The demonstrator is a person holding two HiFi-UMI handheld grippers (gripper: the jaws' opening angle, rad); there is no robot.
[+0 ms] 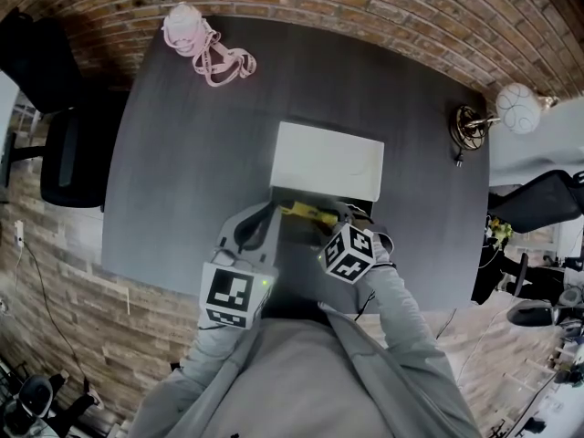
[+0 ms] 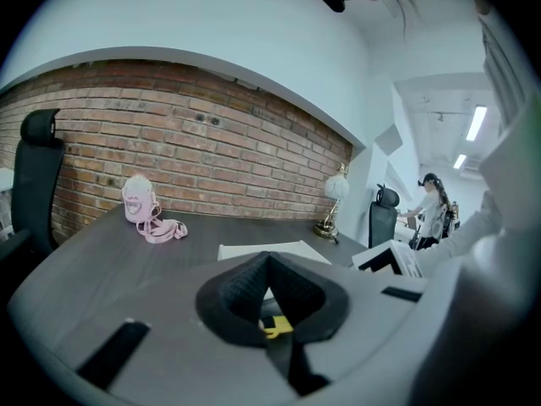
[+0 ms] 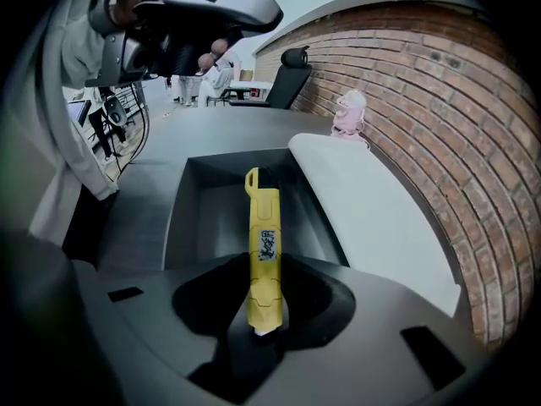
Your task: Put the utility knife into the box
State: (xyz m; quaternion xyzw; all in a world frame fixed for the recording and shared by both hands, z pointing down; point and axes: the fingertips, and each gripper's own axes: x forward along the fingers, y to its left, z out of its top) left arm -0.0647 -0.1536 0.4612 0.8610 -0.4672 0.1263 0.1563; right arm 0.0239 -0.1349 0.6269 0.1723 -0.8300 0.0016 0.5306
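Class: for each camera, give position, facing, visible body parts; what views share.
Head view: on head, down at dark grey table; grey sleeves, left gripper, right gripper.
Left gripper view: on left gripper, towards red brick wall; its fingers.
Right gripper view: on right gripper, into open grey box; fingers grip yellow utility knife.
Shared: pink strapped pouch.

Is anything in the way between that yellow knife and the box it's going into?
Nothing visible. The right gripper holds the knife pointing straight into the open box, and the white lid lies folded back to one side, clear of the opening.
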